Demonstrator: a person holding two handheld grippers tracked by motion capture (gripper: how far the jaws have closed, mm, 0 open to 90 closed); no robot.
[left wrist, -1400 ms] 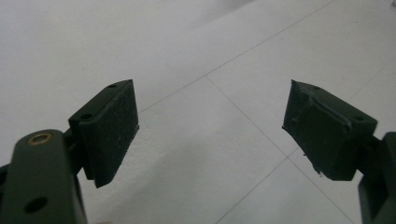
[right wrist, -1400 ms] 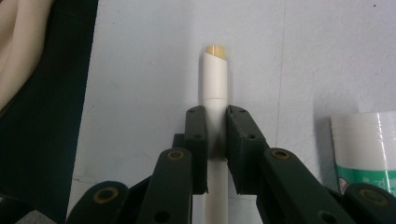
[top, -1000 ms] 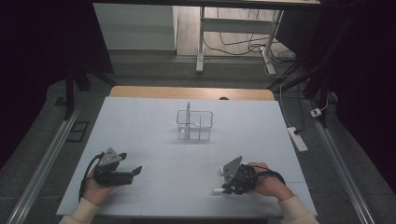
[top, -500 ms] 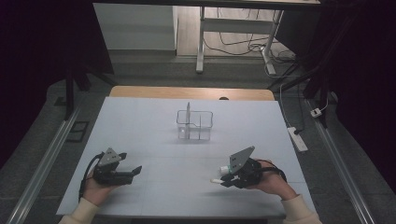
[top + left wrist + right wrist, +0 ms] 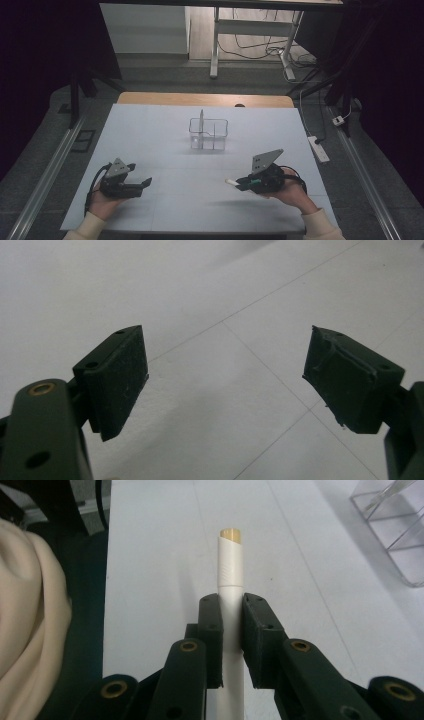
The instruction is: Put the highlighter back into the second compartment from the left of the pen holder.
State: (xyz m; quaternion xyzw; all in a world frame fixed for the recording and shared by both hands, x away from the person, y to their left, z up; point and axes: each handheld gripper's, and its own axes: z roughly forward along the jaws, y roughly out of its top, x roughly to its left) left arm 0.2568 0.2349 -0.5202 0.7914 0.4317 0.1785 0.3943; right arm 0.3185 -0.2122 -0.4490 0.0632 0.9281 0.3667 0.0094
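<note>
A white stick with a tan tip [image 5: 230,565] is clamped between the pads of my right gripper [image 5: 231,605]. In the high view the right gripper [image 5: 239,183] hovers just above the white table [image 5: 165,125] at the front right, pointing left, and the stick's tip [image 5: 231,182] pokes out past its jaws. A clear plastic organizer with compartments [image 5: 208,134] stands at the table's middle, and its corner [image 5: 395,525] shows in the right gripper view. My left gripper [image 5: 145,182] rests at the front left. Its jaws [image 5: 225,365] are wide open with only tabletop between them.
A wooden edge [image 5: 200,99] runs along the table's far side. A white power strip [image 5: 318,148] lies on the floor to the right, with cables and desk legs farther back. A cream sleeve [image 5: 25,620] shows at the left of the right gripper view.
My right gripper has lifted a little off the table with the white stick held in it. The left gripper has stayed where it was.
</note>
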